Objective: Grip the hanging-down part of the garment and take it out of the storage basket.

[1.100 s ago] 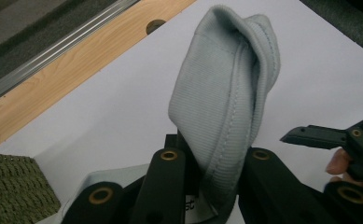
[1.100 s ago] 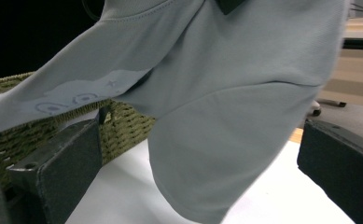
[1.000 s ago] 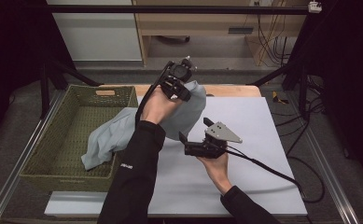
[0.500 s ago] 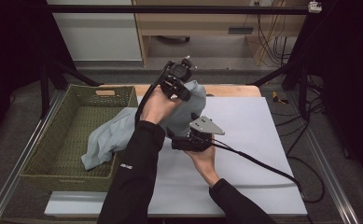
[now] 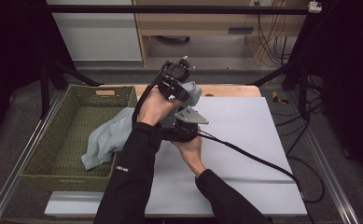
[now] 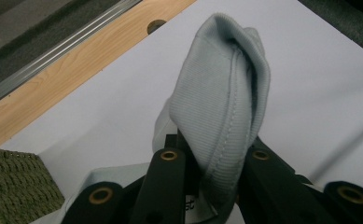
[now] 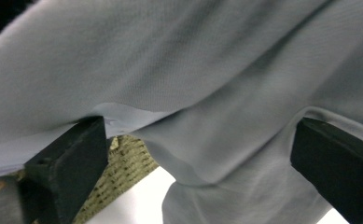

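Cloth (image 5: 109,135), pale grey-blue, drapes from the far middle of the tabletop (image 5: 244,154) down over the rim of a green woven basket (image 5: 44,154) that sits at the left edge, one corner lying inside it. The left claw (image 5: 183,91) is raised above the far side of the white tabletop and pinches a ribbed, stitched hem of the cloth; in the left gripper view that folded edge (image 6: 226,102) stands up between the two black jaws, which press against it from both sides. The left hand (image 5: 156,105) wraps the gripper's handle, with a dark sleeve (image 5: 132,177) behind it. The right claw (image 5: 170,133) sits lower, just beside the left forearm, pointing toward the hanging cloth, its grey three-cornered plate (image 5: 191,115) on top and a black cable (image 5: 254,158) trailing across the tabletop to the right. In the right gripper view its jaws stand spread wide apart, with the cloth (image 7: 207,93) stretched across close in front of them and a bit of basket weave (image 7: 123,168) below.
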Demonstrator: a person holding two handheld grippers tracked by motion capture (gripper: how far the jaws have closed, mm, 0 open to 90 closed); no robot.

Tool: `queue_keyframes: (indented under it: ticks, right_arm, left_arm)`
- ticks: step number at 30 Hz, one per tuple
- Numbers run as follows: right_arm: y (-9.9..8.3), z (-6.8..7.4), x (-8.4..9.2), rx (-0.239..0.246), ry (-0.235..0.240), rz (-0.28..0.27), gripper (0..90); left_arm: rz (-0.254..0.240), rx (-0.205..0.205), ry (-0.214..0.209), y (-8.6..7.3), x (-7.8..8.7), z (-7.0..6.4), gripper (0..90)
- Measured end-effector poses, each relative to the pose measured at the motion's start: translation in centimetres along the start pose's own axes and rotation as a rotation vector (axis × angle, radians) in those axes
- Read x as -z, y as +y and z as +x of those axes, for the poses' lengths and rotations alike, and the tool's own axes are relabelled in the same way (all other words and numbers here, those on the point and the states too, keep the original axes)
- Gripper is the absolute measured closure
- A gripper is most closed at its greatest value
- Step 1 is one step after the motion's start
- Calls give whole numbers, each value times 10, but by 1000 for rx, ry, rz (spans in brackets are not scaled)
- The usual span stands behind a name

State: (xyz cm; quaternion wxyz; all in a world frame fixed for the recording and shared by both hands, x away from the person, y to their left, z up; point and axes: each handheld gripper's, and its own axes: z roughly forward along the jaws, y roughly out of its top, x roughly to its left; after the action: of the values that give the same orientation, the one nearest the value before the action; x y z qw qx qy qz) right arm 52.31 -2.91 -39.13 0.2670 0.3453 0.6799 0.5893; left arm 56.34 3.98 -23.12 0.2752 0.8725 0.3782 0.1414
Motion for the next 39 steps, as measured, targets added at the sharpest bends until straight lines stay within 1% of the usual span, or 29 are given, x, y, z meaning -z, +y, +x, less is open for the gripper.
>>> queue_keyframes:
  ticks: [1, 2, 3, 6, 7, 8, 9, 10, 11, 12, 14, 15, 19, 20, 21, 22, 23, 24, 25, 26, 27, 29, 30, 31, 32, 33, 36, 37, 39]
  right_arm:
    - [1, 1, -3, 5, 18, -15, 125]
    - [1, 1, -3, 5, 18, -15, 125]
    - [1, 1, -5, 22, 25, -29, 156]
    - [0, 2, -6, 32, 37, -17, 320]
    - [-1, 1, -7, 42, 36, -14, 463]
    - [-1, 1, -7, 42, 36, -14, 463]
    - [-1, 2, -7, 40, 38, -15, 515]
    - [-1, 2, -7, 42, 31, -17, 583]
    - [1, 1, -6, 42, 33, -17, 720]
    - [1, 1, -6, 42, 33, -17, 720]
    - [3, -2, -5, 39, 47, -8, 817]
    - [5, -2, -3, 18, 58, 20, 845]
    - [6, -4, 0, 29, 63, 32, 852]
    - [7, -4, 2, 9, 61, 42, 853]
    - [8, -4, 2, 8, 59, 37, 854]
    - [8, -6, 4, 25, 63, 33, 854]
    - [8, -7, 7, 18, 65, 38, 855]
    - [8, -8, 9, 30, 68, 35, 856]
    - [8, -8, 12, 29, 69, 35, 856]
    - [8, -8, 15, 32, 71, 36, 856]
    - [8, -9, 23, 50, 75, 28, 856]
    - [8, -10, 26, 50, 80, 32, 857]
    - [8, -11, 30, 65, 69, 39, 856]
    - [9, -10, 34, 39, 83, 21, 856]
    - [9, -12, 37, 54, 85, 31, 856]
    - [10, -12, 40, 41, 86, 15, 856]
    - [14, -16, 55, 62, 103, 10, 858]
    - [15, -18, 58, 83, 102, 14, 858]
    - [16, -18, 61, 77, 109, 10, 858]
  left_arm:
    - [-1, 0, 1, 0, 0, 0, 815]
    - [-3, -2, -2, 0, 1, 0, 815]
    - [-4, 0, -2, 0, 1, 0, 815]
    - [2, -3, 1, -1, 1, 0, 815]
    - [0, -3, 0, -1, 1, -1, 815]
    - [2, -4, 1, -1, 2, -1, 815]
    - [2, -4, 1, -1, 2, -1, 815]
    - [3, -4, 3, -1, 2, 0, 815]
    - [3, -5, 3, -1, 2, 0, 815]
    - [5, -5, 4, -1, 2, 0, 815]
    - [6, -6, 4, -2, 2, 0, 815]
    - [3, -4, 7, -2, 2, 0, 815]
    - [-2, -2, 11, -2, 4, 2, 815]
    - [-3, -2, 12, -2, 5, 2, 815]
    - [-6, -2, 17, -2, 5, 3, 815]
    - [-5, 0, 19, -2, 6, 3, 815]
    - [-6, -1, 24, -2, 6, 3, 815]
    - [-7, -2, 27, -1, 6, 3, 815]
    - [-6, -1, 27, -1, 6, 3, 815]
    - [-3, -1, 28, -1, 6, 3, 815]
    - [-3, -1, 30, -1, 6, 3, 815]
    - [-4, 2, 28, -1, 6, 3, 815]
    - [-3, 2, 30, -1, 6, 3, 816]
    - [-4, 4, 27, -1, 6, 3, 816]
    - [-5, 2, 27, 0, 6, 2, 816]
    - [-1, -1, 28, 0, 6, 3, 816]
    - [3, -2, 29, 0, 7, 3, 816]
    - [2, -5, 27, -1, 8, 3, 816]
    - [-7, 6, 24, -1, 9, 4, 816]
